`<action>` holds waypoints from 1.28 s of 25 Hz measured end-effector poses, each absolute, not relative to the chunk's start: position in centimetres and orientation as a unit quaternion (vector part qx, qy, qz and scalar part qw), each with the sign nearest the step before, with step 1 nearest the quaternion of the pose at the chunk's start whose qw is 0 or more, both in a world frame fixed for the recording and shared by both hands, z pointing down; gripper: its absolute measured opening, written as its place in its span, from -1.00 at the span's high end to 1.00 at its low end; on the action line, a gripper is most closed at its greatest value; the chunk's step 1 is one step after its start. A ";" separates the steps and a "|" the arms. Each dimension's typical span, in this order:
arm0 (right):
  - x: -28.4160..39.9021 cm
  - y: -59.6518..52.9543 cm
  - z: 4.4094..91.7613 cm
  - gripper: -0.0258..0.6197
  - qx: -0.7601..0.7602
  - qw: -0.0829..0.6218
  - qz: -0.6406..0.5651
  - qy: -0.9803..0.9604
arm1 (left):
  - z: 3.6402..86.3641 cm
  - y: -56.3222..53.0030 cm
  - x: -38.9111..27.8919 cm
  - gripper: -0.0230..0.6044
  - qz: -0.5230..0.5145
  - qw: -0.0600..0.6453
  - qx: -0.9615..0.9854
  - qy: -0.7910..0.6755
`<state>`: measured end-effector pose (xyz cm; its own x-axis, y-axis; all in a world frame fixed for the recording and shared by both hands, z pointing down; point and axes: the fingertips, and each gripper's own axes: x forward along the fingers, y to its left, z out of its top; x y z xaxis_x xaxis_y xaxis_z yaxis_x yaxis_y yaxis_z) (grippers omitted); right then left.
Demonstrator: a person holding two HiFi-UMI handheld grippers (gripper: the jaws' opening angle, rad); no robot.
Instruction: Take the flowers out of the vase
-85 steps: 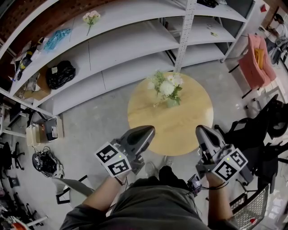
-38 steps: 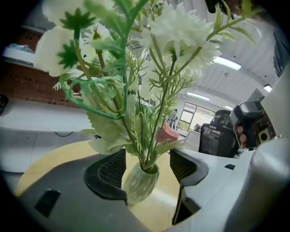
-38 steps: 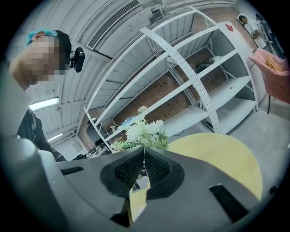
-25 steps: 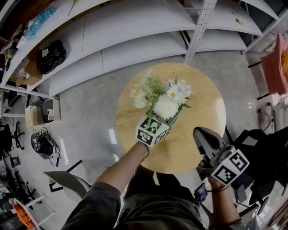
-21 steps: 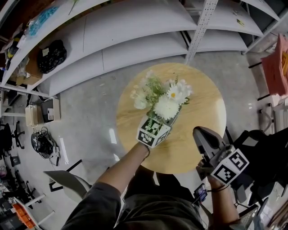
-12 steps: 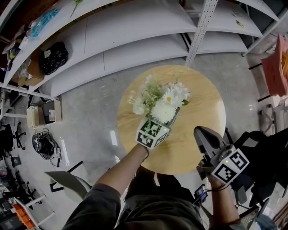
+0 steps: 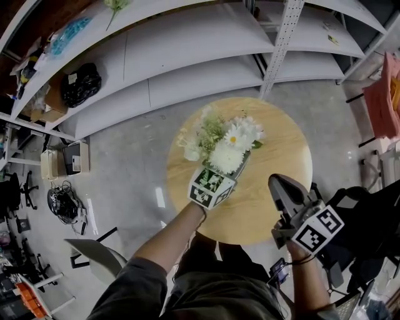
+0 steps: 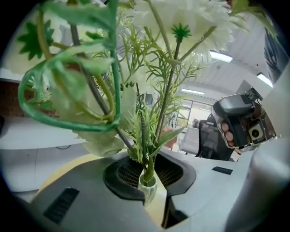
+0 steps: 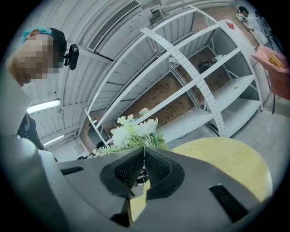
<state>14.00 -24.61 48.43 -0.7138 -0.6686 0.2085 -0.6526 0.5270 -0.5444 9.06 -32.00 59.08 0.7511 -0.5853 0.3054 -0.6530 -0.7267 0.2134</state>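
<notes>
A bunch of white flowers (image 7: 225,144) with green fern sprigs stands at the middle of the round wooden table (image 7: 281,134). The blooms hide most of the vase in the head view. My left gripper (image 7: 219,172) reaches in under the blooms, its marker cube just below them. In the left gripper view the left gripper (image 8: 147,186) is shut on the green stems (image 8: 144,149) near their base. My right gripper (image 7: 282,190) hangs over the table's near right edge, shut and holding nothing. From the right gripper view the flowers (image 9: 133,131) lie ahead and to the left.
White curved shelving (image 7: 187,44) with a perforated post (image 7: 278,44) stands behind the table. A black bag (image 7: 81,87) and a loose flower sprig (image 7: 115,5) lie on the shelves. A pink chair (image 7: 384,94) is at the right, a grey chair (image 7: 94,253) at the near left.
The left gripper went from beside my body to the flowers. Over the last second the bunch has risen a little with it and leaned left. The right gripper has stayed put.
</notes>
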 end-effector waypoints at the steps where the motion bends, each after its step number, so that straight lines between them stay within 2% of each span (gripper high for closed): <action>1: 14.0 -24.7 48.2 0.87 -0.380 0.014 -0.302 0.874 | 58.7 -32.1 9.0 0.70 0.107 0.154 0.923 -0.336; 14: 14.7 -24.3 45.7 0.87 -0.393 0.037 -0.283 0.874 | 53.4 -31.6 8.4 0.70 0.103 0.136 0.928 -0.332; 32: 14.4 -24.0 37.9 0.88 -0.398 0.089 -0.228 0.884 | 40.6 -29.1 7.2 0.72 0.068 0.072 0.940 -0.328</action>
<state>14.43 -23.96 37.88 -0.6670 -0.7447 0.0248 -0.6637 0.5787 -0.4739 7.24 -29.15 40.62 0.7761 -0.6057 0.1757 -0.6254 -0.7750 0.0909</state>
